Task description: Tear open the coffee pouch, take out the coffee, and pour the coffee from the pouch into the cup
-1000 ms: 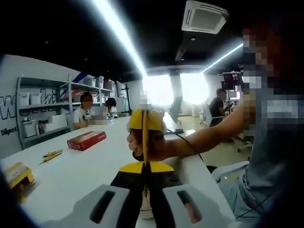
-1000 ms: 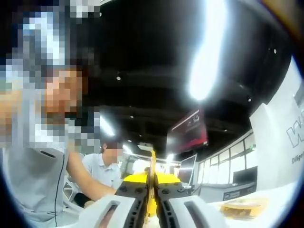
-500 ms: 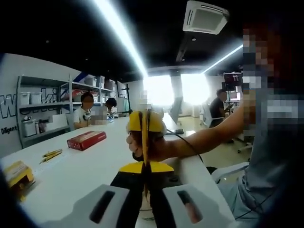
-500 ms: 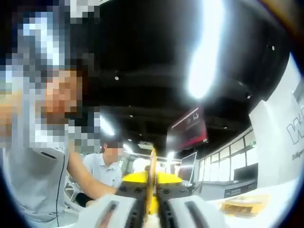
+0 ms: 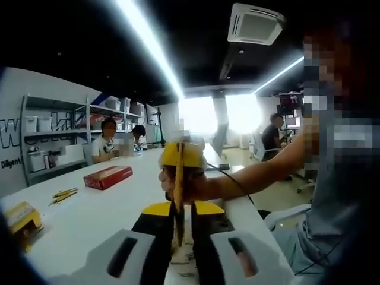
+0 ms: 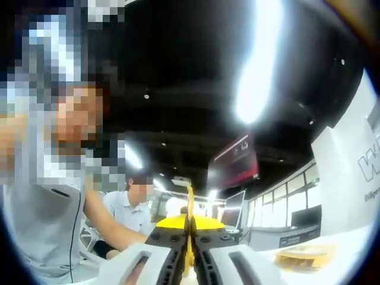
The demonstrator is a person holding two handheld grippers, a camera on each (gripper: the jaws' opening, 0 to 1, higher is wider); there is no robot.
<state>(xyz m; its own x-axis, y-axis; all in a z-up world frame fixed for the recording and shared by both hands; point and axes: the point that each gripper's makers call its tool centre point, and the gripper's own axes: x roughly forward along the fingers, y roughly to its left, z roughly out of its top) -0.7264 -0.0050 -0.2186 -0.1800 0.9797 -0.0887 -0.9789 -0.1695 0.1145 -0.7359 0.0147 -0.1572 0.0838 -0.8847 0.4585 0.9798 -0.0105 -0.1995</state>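
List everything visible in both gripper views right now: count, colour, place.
coffee pouch: one, yellow, seen edge-on, pinched between both grippers
red box: one, on the white table, left
yellow packets: a few, thin, near the table's left edge
yellow box: one, table's near left corner
shelving: grey, white bins, by the left wall
seated people: several, far end of the room
left gripper: shut on the pouch
right gripper: shut on the pouch
hand: one, holding the right gripper

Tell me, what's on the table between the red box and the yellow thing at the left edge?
In the left gripper view, some thin yellow sticks lie on the white table between the red box and the yellow object.
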